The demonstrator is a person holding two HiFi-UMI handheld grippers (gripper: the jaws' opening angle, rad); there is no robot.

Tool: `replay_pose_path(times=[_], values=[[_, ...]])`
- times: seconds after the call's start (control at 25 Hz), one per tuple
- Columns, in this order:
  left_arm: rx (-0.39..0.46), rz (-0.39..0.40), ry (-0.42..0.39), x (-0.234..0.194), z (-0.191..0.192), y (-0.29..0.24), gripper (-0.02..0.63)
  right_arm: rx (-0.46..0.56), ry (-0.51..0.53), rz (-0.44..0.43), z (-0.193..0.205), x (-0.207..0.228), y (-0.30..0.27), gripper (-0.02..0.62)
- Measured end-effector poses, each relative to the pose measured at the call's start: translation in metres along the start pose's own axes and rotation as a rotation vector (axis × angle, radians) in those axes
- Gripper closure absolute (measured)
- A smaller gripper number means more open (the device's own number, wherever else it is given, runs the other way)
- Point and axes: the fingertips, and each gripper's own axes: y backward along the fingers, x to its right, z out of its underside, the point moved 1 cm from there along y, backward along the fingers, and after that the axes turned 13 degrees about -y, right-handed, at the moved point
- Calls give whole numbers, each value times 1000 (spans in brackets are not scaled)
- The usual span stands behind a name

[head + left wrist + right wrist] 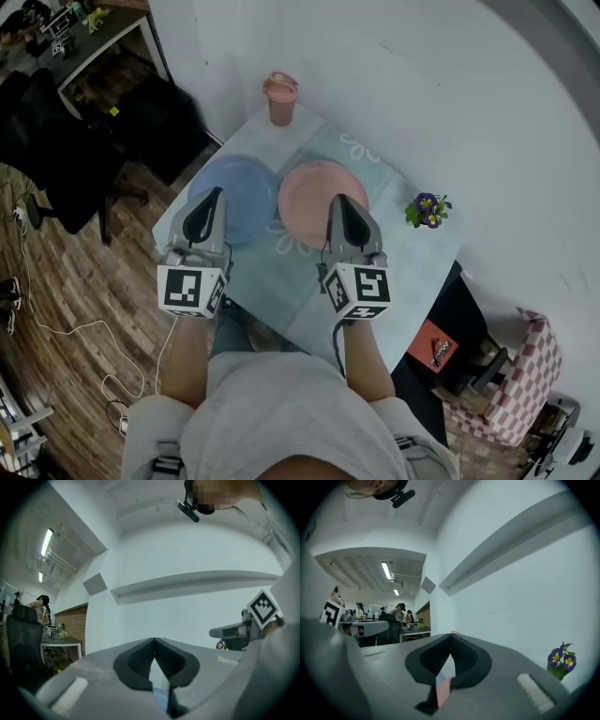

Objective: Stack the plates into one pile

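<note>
A blue plate (246, 190) and a pink plate (305, 195) lie side by side on the pale table (281, 272), apart from each other. My left gripper (215, 193) hovers over the blue plate's near left part, jaws shut with nothing between them. Over the pink plate's near right edge my right gripper (338, 200) is also shut and empty. In the left gripper view the pads (140, 660) meet at the tip, and a blue sliver shows below them. The right gripper view shows closed pads (461, 660) with a strip of the pink plate (443, 690) under them.
A pink lidded cup (280, 98) stands at the table's far corner by the white wall. A small pot of purple flowers (428, 210) sits at the right edge. Black office chairs (66, 159) stand on the wooden floor to the left. People work at distant desks (401, 613).
</note>
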Motion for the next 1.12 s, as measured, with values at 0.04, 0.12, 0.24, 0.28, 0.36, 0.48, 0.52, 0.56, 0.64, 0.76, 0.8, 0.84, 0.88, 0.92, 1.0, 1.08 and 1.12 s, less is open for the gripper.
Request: replay_pose_path(times=[0.04, 0.12, 0.24, 0.28, 0.36, 0.48, 0.52, 0.56, 0.64, 0.76, 0.8, 0.84, 0.88, 0.92, 1.0, 1.08, 1.12], values=[[15, 11, 6, -6, 0, -2, 601, 9, 4, 15, -1, -3, -2, 595], [38, 39, 17, -20, -1, -6, 601, 29, 1, 49, -3, -8, -7, 595], [56, 85, 35, -43, 3, -12, 601, 44, -1, 97, -2, -20, -15, 595], [56, 100, 42, -51, 5, -14, 601, 44, -1, 110, 0, -24, -17, 595], [34, 125, 53, -64, 15, -19, 601, 35, -9, 136, 6, -31, -22, 594], [-62, 163, 72, -78, 41, -29, 601, -15, -48, 179, 24, -36, -33, 595], [-101, 180, 85, -82, 52, -33, 601, -45, -65, 196, 33, -35, -37, 595], [-140, 199, 101, -84, 64, -36, 601, -79, -84, 211, 43, -35, -41, 594], [-219, 245, 117, -85, 89, -41, 601, -146, -129, 237, 64, -34, -48, 594], [-333, 307, 101, -84, 128, -46, 596, -233, -201, 270, 100, -33, -57, 594], [-365, 322, 99, -83, 140, -47, 589, -261, -217, 283, 112, -32, -59, 594], [-396, 337, 104, -82, 152, -48, 586, -289, -228, 301, 124, -31, -60, 592], [-426, 353, 112, -82, 164, -49, 582, -317, -237, 321, 137, -30, -62, 589], [-456, 371, 121, -81, 176, -49, 564, -343, -248, 341, 149, -30, -63, 585], [-512, 408, 127, -81, 198, -48, 543, -392, -283, 376, 173, -29, -64, 570], [-562, 430, 128, -82, 218, -48, 536, -435, -318, 411, 196, -27, -64, 545], [-585, 436, 132, -82, 227, -49, 524, -455, -329, 433, 206, -25, -64, 533]])
